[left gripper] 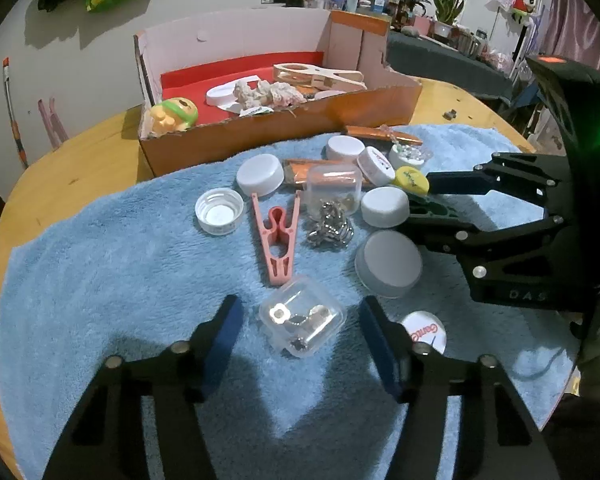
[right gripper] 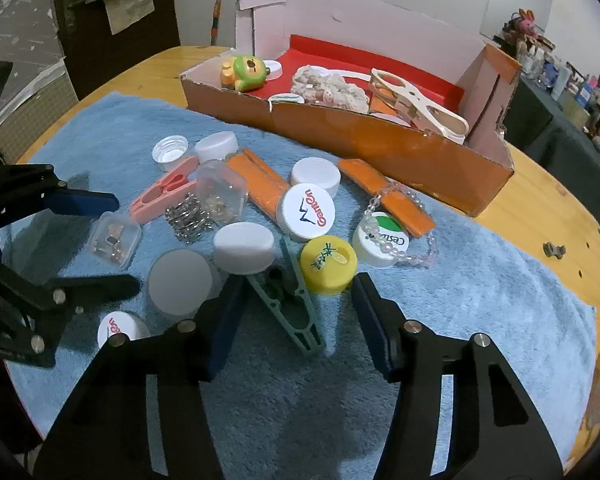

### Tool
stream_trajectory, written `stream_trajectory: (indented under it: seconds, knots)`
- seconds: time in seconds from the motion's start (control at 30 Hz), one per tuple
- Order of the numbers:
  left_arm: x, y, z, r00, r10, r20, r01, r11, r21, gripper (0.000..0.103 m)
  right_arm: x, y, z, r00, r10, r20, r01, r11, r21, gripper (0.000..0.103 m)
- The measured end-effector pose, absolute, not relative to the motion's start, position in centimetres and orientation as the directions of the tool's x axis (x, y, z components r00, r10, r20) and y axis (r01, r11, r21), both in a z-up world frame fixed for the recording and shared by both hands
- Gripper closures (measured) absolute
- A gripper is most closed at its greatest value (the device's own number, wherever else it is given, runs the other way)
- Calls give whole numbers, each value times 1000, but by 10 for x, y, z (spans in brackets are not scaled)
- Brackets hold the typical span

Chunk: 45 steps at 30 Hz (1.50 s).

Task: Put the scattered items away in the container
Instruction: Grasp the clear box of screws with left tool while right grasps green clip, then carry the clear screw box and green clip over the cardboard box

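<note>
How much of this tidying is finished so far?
Partly. The cardboard box already holds a wooden clip and a toy. The left gripper straddles a clear case, the right gripper a green clip; jaws open. Many caps remain.

Towel (left gripper: 100, 280): blue cloth, fluffy pile, matt. Table (right gripper: 540, 200): yellow wood, smooth, visible grain. Box (right gripper: 380, 148): cardboard, orange outer face slightly glossy, torn rough edges, red paper lining. Small case (left gripper: 302, 320): clear glossy plastic, shiny metal bits inside. Bottle caps (left gripper: 260, 174): smooth white plastic. Pink clip (left gripper: 276, 236): matt plastic. Ring pile (left gripper: 330, 230): bright metal.
</note>
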<state>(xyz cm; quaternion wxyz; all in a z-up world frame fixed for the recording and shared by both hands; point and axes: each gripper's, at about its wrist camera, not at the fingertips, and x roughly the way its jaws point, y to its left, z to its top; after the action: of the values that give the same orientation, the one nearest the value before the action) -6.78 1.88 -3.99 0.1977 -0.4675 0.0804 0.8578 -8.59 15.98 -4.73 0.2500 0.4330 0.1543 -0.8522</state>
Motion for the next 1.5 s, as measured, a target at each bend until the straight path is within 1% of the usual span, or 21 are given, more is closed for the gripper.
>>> stream_trajectory:
  seconds: [0.07,0.2,0.27,0.33,0.4,0.8,1.5]
  knots:
    - [-67,18,-39,-488,259,-833,-412,-910,-42,48,-85,160,-47,-500,-294,-815,561,-827,-46,52]
    - [-65,16,-39,-490,264,-831,-412,-910,-46,53,-84,161,-46,-496,-300,-815,564,-825,-40,56]
    - [-64,16,-38,-490,267,-830,-414,-909,-48,57,-84,161,-46,-491,-305,-816,569,-822,-36,62]
    - [-63,17,-38,-491,266,-829,-416,-908,-45,58,-82,162,-45,-491,-304,-816,574,-818,-41,65]
    - [-63,17,-38,-492,266,-829,-419,-907,-43,58,-81,162,-45,-490,-304,-817,577,-815,-42,69]
    - [-60,18,-36,-497,284,-820,-422,-905,-58,59,-78,166,-44,-480,-320,-817,569,-822,-12,81]
    - [-62,17,-11,-543,300,-784,-415,-908,-60,59,-73,174,-13,-526,-344,-778,547,-837,0,81]
